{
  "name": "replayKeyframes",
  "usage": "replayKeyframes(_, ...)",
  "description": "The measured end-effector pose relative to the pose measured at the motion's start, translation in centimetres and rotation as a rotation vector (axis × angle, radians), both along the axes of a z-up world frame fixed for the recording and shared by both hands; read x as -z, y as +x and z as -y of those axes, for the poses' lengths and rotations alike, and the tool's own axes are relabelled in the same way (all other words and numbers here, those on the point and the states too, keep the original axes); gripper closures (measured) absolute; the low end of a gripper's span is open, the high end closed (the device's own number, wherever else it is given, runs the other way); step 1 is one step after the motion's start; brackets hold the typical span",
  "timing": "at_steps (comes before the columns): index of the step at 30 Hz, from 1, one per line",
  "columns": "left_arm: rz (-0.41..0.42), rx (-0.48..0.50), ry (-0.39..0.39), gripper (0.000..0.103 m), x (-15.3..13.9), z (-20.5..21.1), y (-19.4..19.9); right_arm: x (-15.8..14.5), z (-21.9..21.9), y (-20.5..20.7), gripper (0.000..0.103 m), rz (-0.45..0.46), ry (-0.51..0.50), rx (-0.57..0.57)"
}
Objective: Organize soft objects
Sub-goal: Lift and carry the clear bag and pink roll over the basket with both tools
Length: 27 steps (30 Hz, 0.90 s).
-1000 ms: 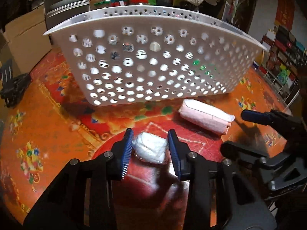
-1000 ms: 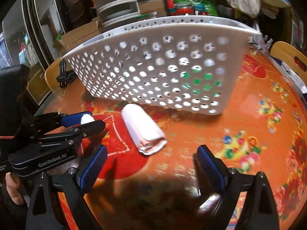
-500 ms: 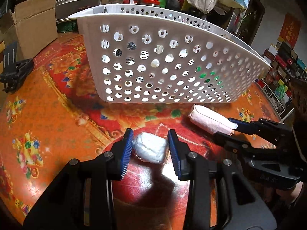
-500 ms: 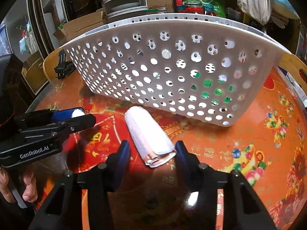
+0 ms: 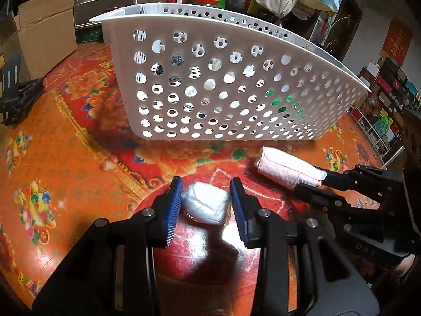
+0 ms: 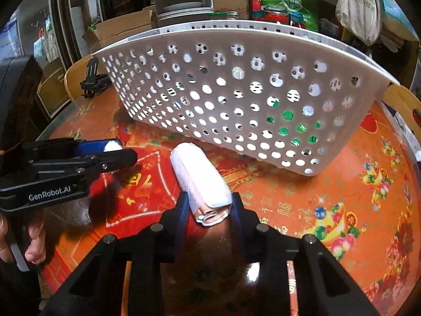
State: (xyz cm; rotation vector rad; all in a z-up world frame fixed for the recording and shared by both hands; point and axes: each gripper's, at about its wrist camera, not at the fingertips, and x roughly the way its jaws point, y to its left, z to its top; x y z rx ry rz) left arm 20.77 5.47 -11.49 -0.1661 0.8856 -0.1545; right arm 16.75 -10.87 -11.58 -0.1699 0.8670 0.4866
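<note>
A small white soft bundle [image 5: 205, 206] lies on the red patterned table [image 5: 79, 163], and my left gripper [image 5: 206, 197] is shut on it, a blue pad against each side. In the right wrist view the left gripper [image 6: 115, 150] reaches in from the left with the bundle [image 6: 113, 144] showing at its tips. To the right lies a rolled white-and-pink towel [image 6: 197, 171] [image 5: 284, 168]. My right gripper [image 6: 210, 200] [image 5: 321, 181] is closing on the roll's near end, pads touching both sides. A white perforated basket [image 5: 210, 39] [image 6: 236, 42] stands just behind both.
A black folding stand [image 5: 15, 97] [image 6: 92, 81] sits at the table's far left edge. Cardboard boxes [image 5: 44, 26], stacked trays and bags crowd the space behind the basket. Shelves [image 5: 389, 92] stand at the right. A person's hand [image 6: 34, 239] holds the left gripper.
The right gripper came in over the towel roll and its wide jaws closed around the roll's near end. The left gripper kept its hold on the white bundle.
</note>
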Motion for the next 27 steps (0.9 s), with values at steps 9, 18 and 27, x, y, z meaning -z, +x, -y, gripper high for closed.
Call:
replayKeyframes(9,0.003,-0.004,-0.009,0.068,0.0,-0.3,-0.1,-0.9,0.9,-1.5,0.077,0.039,0.024,0.014)
replayKeyframes(18,0.055,0.033,0.008,0.068,-1.0,0.7,-1.0,-3.1,3.4,-4.3,0.077,0.092,0.063,0.032)
replayKeyframes(27,0.115,0.036,0.036,0.068,-3.7,1.9,-2.7,-5.7,5.8,-5.7,0.077,0.139,0.116,0.043)
